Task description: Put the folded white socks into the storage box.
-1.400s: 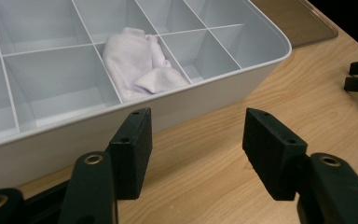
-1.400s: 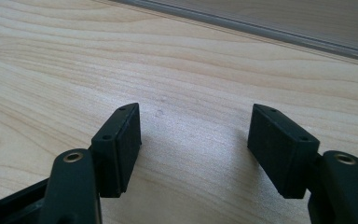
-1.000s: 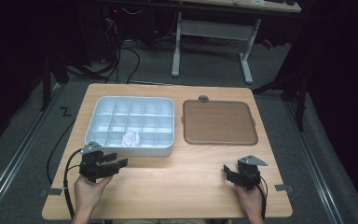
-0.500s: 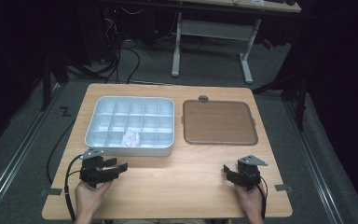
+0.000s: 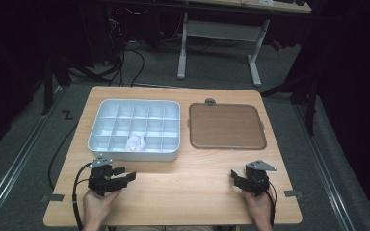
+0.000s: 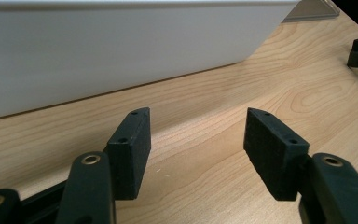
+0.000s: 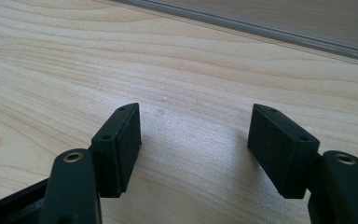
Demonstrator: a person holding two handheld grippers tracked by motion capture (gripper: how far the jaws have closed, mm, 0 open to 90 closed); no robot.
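A crumpled white paper ball [image 5: 136, 142] lies in a front-row compartment of a pale grey plastic organiser tray [image 5: 107, 107], a shallow rectangular box divided by thin walls into a grid of small square cells. The paper looks creased and lumpy against the tray's smooth, matt surface. The tray sits on the left half of a light wooden desk [image 5: 183, 183] with visible grain and rounded corners. To its right, just beside it but apart, lies a flat brown rectangular lid [image 5: 225, 126] with a grey rim and rounded corners.

Near the desk's front edge, a person holds a black tool in each hand. The left tool [image 5: 125, 175] rests in front of the tray's smooth front wall, jaws spread wide with nothing between them; its ribbed black pads [image 6: 130, 149] stand over bare wood. The right tool [image 5: 234, 176] sits well apart on the right, below the lid, jaws equally wide and empty.
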